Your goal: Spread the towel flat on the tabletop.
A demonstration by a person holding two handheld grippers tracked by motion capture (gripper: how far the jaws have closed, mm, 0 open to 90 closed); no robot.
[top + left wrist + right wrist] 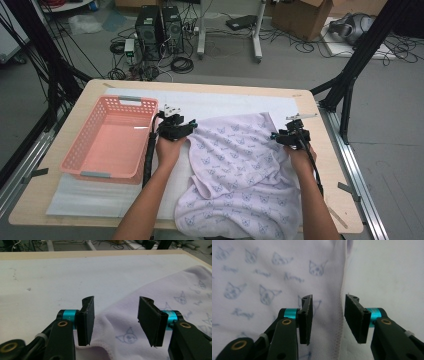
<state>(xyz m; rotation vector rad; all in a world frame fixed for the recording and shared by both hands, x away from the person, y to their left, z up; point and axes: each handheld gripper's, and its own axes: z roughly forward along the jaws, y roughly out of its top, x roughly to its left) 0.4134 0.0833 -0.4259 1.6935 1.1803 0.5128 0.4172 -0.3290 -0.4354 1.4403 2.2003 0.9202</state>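
**Both grippers parted over a printed cloth**

At left of centre in the high view: a pink plastic basket [107, 140], rectangular, walls of open lattice, grey strips at the near and far rims, nothing inside. Beneath it a thin white mat [220, 102], smooth and faintly scuffed, spread over a pale wooden table [90, 92] with rounded corners.

Just right of the basket: the left gripper [192, 125], black, held in a hand [169, 149], cable trailing down along the forearm. Jaws released, standing apart with nothing pinched; in the left gripper view [116, 320], flat ridged black pads on turquoise collars, the cloth's stitched corner lying on the mat below the gap.

From centre to lower right: a pale lilac cloth [240, 170], soft knit, printed all over with small cat-face outlines and script, rumpled in broad folds, near end hanging over the table's front edge.

At the cloth's right edge: the right gripper [274, 136], likewise black. Jaws also open and gripping nothing; in the right gripper view [328, 317], the cloth's hemmed edge [340, 322] running between the pads, untouched.
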